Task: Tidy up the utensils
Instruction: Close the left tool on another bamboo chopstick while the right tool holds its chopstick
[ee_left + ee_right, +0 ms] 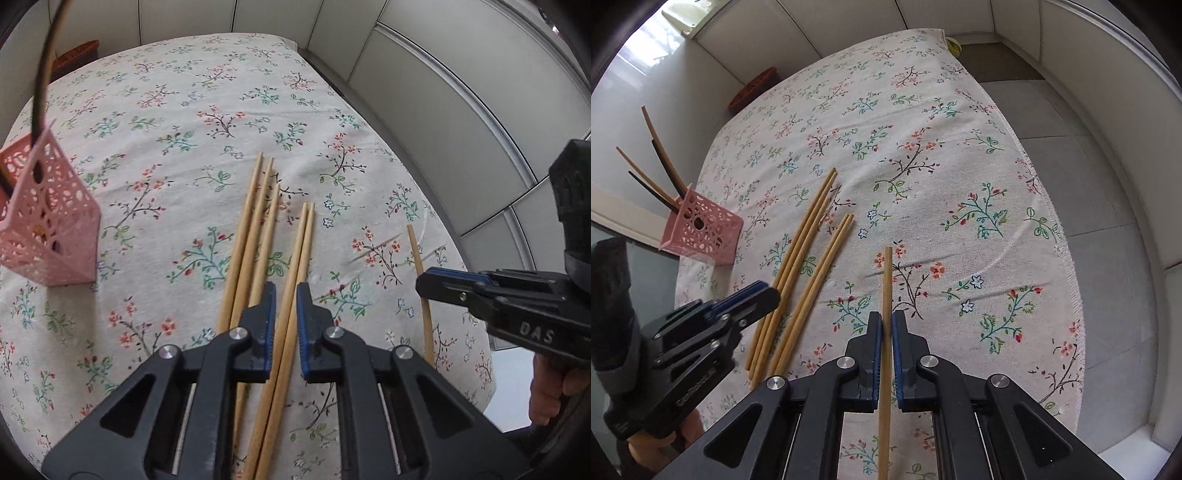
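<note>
Clamped between my right claw's pads, one bamboo chopstick leaves the floral tablecloth, next needing carriage to the pink basket; my left claw pinches a pair.

5 bamboo chopsticks flat on cloth; 1 apart; pink holder upright.
</note>
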